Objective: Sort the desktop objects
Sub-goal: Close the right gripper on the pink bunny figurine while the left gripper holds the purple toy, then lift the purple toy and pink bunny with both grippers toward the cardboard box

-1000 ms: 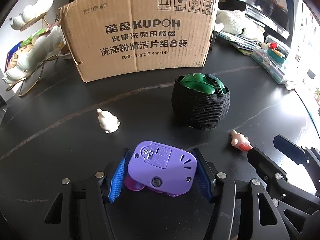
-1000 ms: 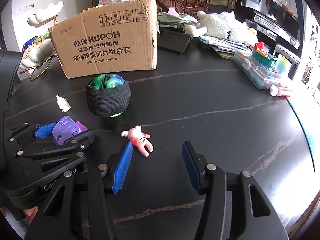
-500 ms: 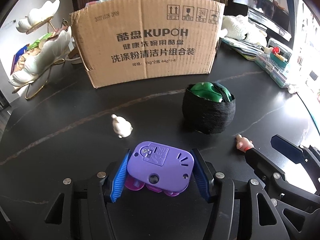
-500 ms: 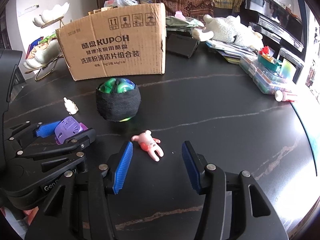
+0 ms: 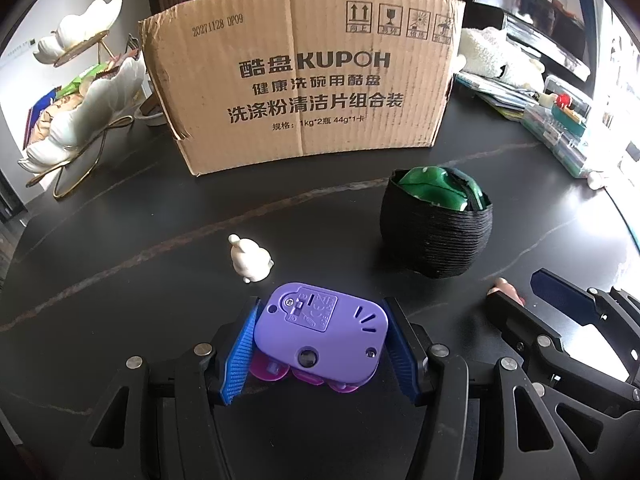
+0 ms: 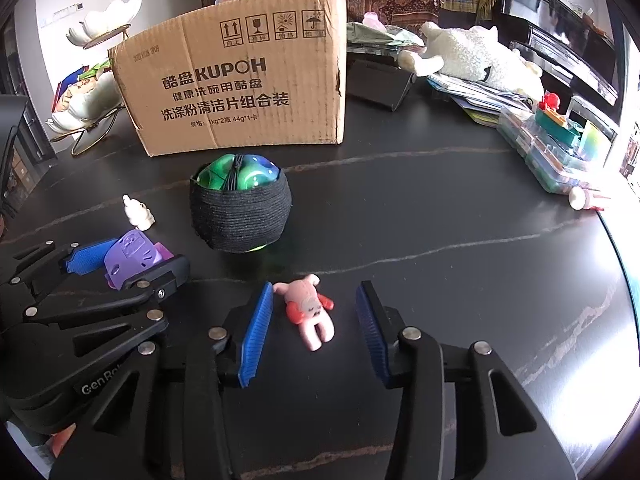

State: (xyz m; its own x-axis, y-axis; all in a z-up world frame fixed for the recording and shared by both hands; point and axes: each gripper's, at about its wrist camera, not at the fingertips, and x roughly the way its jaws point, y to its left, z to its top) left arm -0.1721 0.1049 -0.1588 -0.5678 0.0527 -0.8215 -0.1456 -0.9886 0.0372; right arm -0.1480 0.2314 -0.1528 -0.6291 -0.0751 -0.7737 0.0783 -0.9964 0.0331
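Note:
My left gripper (image 5: 320,350) is shut on a purple toy (image 5: 320,332) with pink wheels, held upside down just above the black table; the toy also shows in the right wrist view (image 6: 130,258). My right gripper (image 6: 310,334) is open with a pink pig figure (image 6: 308,308) lying on the table between its blue pads, untouched. A small white figurine (image 5: 250,260) stands just beyond the purple toy. A black woven pouch (image 5: 436,228) holding a green ball (image 5: 436,186) sits to the right of it. A cardboard box (image 5: 304,88) stands behind.
A white shell-shaped stand (image 5: 76,120) on gold legs is at the far left. A plush sheep (image 6: 476,60), books and plastic boxes of toys (image 6: 552,140) line the right edge of the table (image 6: 440,220). A small pink-white bottle (image 6: 586,200) lies there.
Both grippers have moved forward toward the box. The pink pig now lies between the right gripper's pads instead of ahead of them. The left gripper still holds the purple toy.

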